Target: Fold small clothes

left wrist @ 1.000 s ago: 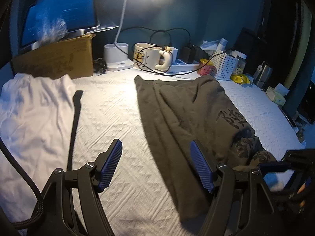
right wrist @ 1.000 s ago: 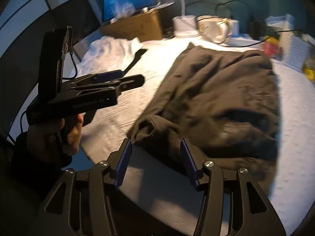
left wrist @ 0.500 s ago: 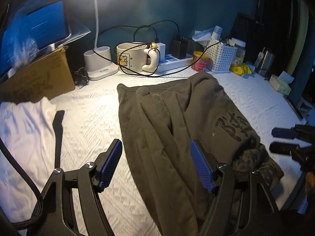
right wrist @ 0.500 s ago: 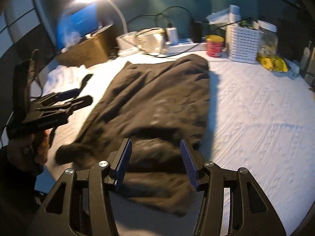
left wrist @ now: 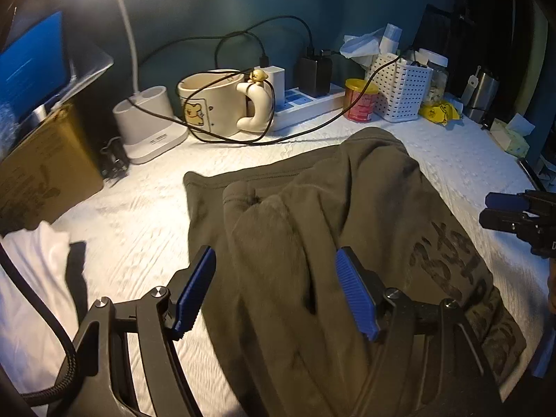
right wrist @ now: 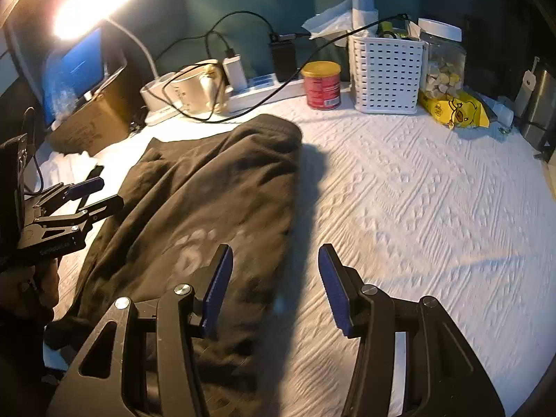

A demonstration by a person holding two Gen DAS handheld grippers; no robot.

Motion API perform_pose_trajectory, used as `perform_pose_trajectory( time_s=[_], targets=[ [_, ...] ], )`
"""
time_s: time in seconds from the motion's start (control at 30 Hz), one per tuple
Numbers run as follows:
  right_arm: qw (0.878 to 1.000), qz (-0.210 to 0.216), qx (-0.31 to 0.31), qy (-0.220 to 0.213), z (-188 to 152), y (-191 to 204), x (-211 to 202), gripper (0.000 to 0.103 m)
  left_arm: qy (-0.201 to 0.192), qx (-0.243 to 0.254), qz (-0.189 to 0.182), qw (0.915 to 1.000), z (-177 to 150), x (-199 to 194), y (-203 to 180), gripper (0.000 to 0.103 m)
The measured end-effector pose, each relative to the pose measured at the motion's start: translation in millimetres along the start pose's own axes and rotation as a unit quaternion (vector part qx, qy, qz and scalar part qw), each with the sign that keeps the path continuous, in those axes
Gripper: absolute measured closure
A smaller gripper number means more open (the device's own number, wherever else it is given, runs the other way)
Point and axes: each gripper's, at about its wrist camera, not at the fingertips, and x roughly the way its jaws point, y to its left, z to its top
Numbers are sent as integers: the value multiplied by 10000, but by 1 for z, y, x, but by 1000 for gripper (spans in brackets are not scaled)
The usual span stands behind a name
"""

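Observation:
A dark olive garment (left wrist: 312,243) with a dark print lies lengthwise on the white textured cloth, loosely folded over itself; it also shows in the right wrist view (right wrist: 208,208). My left gripper (left wrist: 278,292) is open and empty, hovering over the garment's near left part. My right gripper (right wrist: 272,285) is open and empty, above the garment's right edge. The left gripper shows at the left of the right wrist view (right wrist: 93,194), and the right gripper at the right edge of the left wrist view (left wrist: 504,212).
A white garment (left wrist: 27,295) lies at the left. Along the back stand a cardboard box (left wrist: 41,166), a lamp base (left wrist: 149,125), a cream mug (left wrist: 212,100), a power strip (left wrist: 305,104), a red can (right wrist: 321,85), a white basket (right wrist: 385,69) and a yellow packet (right wrist: 458,111).
Both grippers swung to the right across the garment; the right one went from the garment's near left corner to its right edge. Both stayed open and empty. The garment has not visibly moved.

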Motion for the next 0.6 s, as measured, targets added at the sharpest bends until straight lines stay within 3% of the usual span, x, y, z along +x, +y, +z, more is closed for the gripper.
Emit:
perform_pose_trajectory(
  time_s=[0.2, 0.23, 0.47, 0.6],
  targets=[
    [9999, -111, 16, 73, 17, -11, 16, 49, 138, 244, -41, 9996, 12, 22, -1, 34],
    [9999, -126, 13, 81, 20, -13, 19, 49, 173, 292, -49, 9994, 13, 26, -1, 43],
    [10000, -53, 37, 70, 41, -21, 41, 49, 423, 311, -47, 9986, 14, 51, 5, 69],
    [9999, 93, 11, 44, 53, -20, 57, 49, 339, 237, -67, 9991, 15, 49, 9, 91]
  ],
)
